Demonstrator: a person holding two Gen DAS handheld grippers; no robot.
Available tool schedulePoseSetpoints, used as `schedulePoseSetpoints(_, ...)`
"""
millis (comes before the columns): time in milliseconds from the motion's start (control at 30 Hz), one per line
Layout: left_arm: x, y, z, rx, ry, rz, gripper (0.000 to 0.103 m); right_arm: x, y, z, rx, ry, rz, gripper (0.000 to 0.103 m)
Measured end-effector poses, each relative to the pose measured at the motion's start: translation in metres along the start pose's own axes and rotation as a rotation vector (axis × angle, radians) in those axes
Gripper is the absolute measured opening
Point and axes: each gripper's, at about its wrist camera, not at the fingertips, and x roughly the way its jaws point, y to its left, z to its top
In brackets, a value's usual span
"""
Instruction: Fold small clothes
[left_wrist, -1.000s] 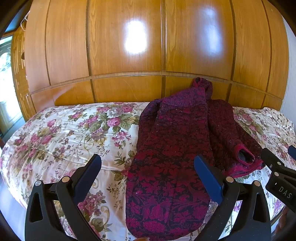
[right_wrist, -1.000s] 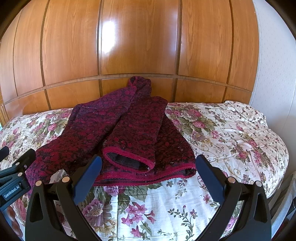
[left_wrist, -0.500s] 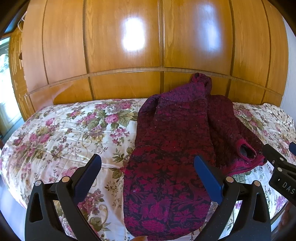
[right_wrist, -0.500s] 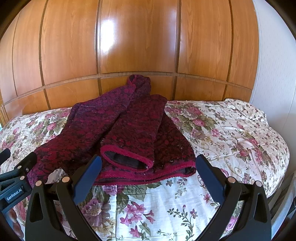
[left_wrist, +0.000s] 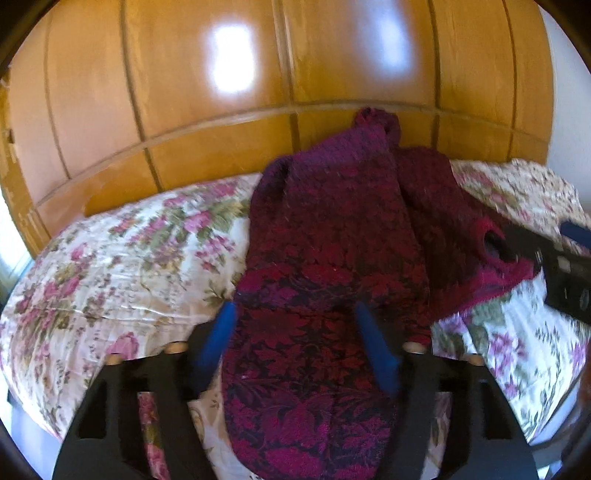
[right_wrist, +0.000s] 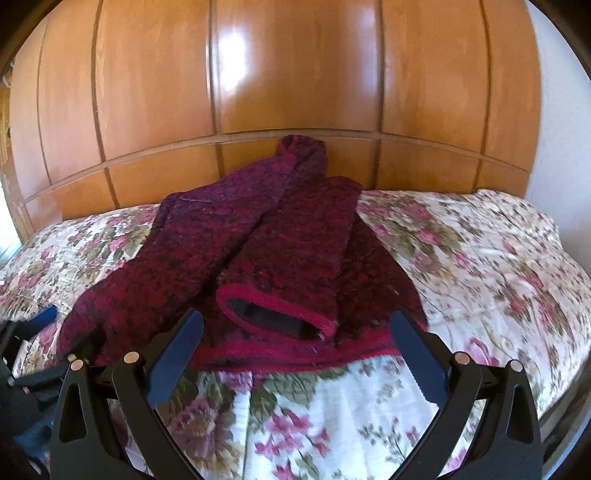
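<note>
A dark red floral-patterned knit top (left_wrist: 332, 229) lies lengthwise on the flowered bedspread (left_wrist: 129, 251), its far end against the wooden headboard. One sleeve lies folded over the body, cuff (right_wrist: 273, 317) open toward me. My left gripper (left_wrist: 295, 308) hovers low over the near left part of the top; its jaws are closing, with the fabric between the blue pads (left_wrist: 221, 332), which do not visibly press it. My right gripper (right_wrist: 295, 325) stands open just before the red hem (right_wrist: 295, 354), with the cuff beyond its fingers.
A tall wooden headboard (right_wrist: 295, 92) closes off the far side. A white wall (right_wrist: 569, 110) stands at the right. The bed's near edge falls away below both grippers. Each gripper shows at the edge of the other's view: the right gripper (left_wrist: 554, 266), the left gripper (right_wrist: 22, 332).
The left gripper's jaws have narrowed from wide open and it has sunk closer to the top. The right gripper has come slightly nearer the hem, still wide open.
</note>
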Motion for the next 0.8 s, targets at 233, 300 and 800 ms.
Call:
schedulePoseSetpoints(233, 0.008, 0.006, -0.006, -0.012, 0.029, -0.047, 0.05, 0.046, 0.019, 0.007, -0.109, 0.061, -0.003, 0.097)
schedulePoseSetpoints(300, 0.007, 0.003, -0.007, 0.021, 0.012, -0.033, 0.063, 0.058, 0.022, 0.006, -0.143, 0.098, -0.007, 0.059)
schedulePoseSetpoints(800, 0.007, 0.019, 0.0, -0.017, 0.012, -0.234, 0.0, 0.037, -0.079, 0.057, -0.03, 0.025, -0.077, 0.018)
